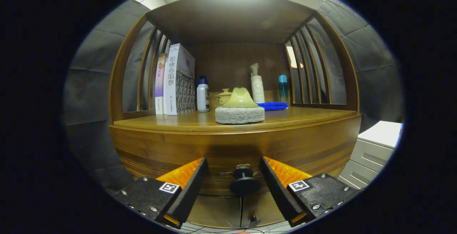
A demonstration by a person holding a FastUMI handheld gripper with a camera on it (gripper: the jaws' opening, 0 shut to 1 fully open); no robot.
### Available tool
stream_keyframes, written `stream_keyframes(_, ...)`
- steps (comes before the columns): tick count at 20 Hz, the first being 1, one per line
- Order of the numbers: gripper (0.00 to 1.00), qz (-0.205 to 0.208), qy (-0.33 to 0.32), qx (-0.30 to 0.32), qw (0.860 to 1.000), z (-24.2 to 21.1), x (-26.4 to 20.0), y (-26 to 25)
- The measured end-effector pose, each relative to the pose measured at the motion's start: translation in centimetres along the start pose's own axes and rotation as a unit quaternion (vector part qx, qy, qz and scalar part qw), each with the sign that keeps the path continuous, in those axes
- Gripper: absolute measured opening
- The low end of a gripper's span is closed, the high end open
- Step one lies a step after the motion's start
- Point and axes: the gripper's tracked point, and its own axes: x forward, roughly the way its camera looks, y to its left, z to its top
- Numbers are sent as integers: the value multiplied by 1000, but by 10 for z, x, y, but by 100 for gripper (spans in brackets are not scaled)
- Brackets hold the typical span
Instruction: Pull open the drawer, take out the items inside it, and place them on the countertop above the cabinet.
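At the far left of the wooden table (171,122), against curved wooden slats (150,73), stand upright books (176,80): a thin one with a pale purple spine and a thick white one with a patterned cover. Just right of them is a small white plastic bottle (202,95) with a blue cap, and next a squat, rounded, cream-coloured lidded pot (223,96), partly hidden behind the sponge. Near the front edge, about in the middle, sits a scrubbing sponge (239,113): a rough grey oval pad topped by a smooth yellow-green moulded handle that rises to a saddle-shaped grip. Behind it a tall white pump bottle (257,84) stands near the dark back panel, a flat blue cloth (273,105) lies just right of the sponge, and a slim teal bottle (282,87) stands by the right-hand slats. Below the tabletop the drawer (214,152) front is a curved band of glossy, grained brown wood, closed flush. Its knob (244,183), a round black disc on a short stem, sits between the two fingers of the tongs (233,178), which are spread wide apart and touch nothing; their inner faces are ribbed. At the far right, well apart, is a white cabinet (375,148) with plain flat drawers.
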Motion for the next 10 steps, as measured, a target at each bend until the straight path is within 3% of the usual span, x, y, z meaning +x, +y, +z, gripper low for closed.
stream_keyframes(10,95,1,-31,28,999,71,-74,-23)
